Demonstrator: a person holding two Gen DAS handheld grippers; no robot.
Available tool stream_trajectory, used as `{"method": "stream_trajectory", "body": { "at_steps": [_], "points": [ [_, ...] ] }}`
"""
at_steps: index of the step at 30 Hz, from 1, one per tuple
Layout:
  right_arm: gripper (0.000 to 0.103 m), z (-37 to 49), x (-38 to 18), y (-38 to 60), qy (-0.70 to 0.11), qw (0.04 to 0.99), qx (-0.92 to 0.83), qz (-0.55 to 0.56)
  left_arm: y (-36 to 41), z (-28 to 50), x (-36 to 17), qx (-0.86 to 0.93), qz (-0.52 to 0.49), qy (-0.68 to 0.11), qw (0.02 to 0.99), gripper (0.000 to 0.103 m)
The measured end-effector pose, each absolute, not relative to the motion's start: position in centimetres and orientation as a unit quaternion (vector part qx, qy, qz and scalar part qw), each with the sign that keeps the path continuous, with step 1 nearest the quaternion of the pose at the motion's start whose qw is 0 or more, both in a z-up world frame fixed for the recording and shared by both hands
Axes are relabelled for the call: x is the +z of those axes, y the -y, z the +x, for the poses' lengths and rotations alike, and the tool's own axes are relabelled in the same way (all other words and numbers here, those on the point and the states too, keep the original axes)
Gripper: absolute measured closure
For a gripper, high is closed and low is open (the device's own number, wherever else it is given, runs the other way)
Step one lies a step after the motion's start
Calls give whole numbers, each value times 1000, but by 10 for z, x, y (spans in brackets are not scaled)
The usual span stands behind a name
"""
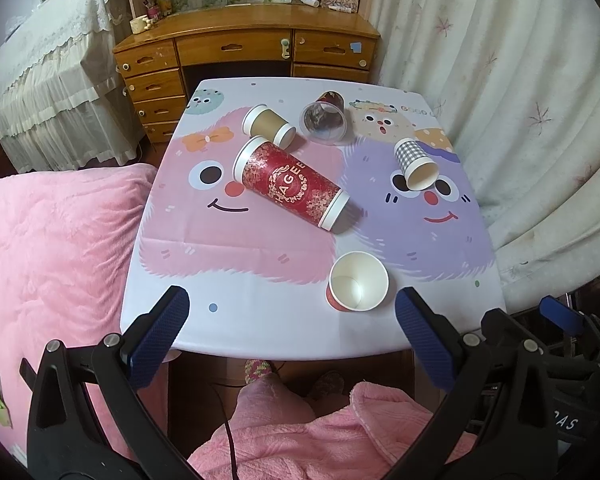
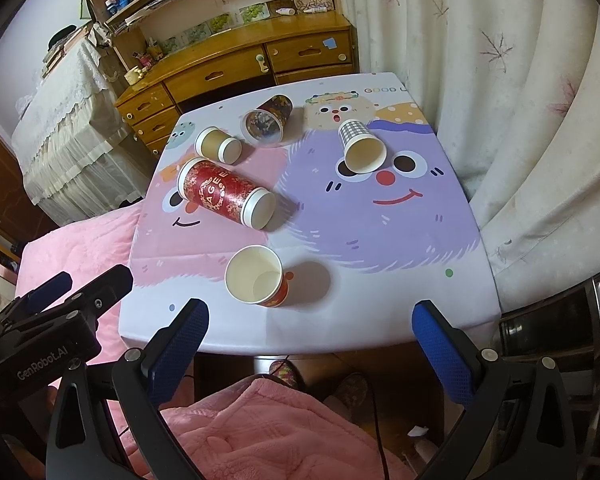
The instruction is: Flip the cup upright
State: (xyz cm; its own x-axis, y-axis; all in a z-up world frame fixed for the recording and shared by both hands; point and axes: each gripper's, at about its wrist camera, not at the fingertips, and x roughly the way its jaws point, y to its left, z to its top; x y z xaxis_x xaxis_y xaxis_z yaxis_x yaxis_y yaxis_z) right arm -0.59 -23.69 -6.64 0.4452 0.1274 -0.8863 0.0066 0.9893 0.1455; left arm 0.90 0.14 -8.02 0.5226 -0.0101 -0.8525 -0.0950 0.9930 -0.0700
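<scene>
Several cups are on a small table point(image 1: 260, 320) point(image 2: 380, 312) with a cartoon cloth. A tall red cup point(image 1: 290, 182) point(image 2: 224, 194) lies on its side in the middle. A brown cup point(image 1: 269, 125) point(image 2: 218, 144), a clear plastic cup point(image 1: 324, 118) point(image 2: 266, 120) and a grey checked cup point(image 1: 415, 162) point(image 2: 360, 144) also lie on their sides. A small red paper cup point(image 1: 358, 282) point(image 2: 256, 276) stands upright near the front edge. My left gripper point(image 1: 292, 336) and right gripper point(image 2: 308, 344) are open and empty, held off the table's front edge.
A wooden desk with drawers point(image 1: 244, 46) point(image 2: 236, 68) stands behind the table. A white curtain point(image 1: 500, 80) point(image 2: 500, 80) hangs on the right. A pink bed cover point(image 1: 52, 248) point(image 2: 68, 252) lies on the left. The person's pink robe point(image 1: 320, 432) point(image 2: 268, 428) is below.
</scene>
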Motion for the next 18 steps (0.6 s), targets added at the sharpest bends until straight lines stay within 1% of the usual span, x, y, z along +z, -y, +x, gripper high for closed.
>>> {"method": "stream_trajectory", "body": {
  "at_steps": [18],
  "points": [
    [0, -1, -74, 239, -534, 842, 42, 62, -4, 12, -84, 26, -47, -489, 870, 1]
  ]
}}
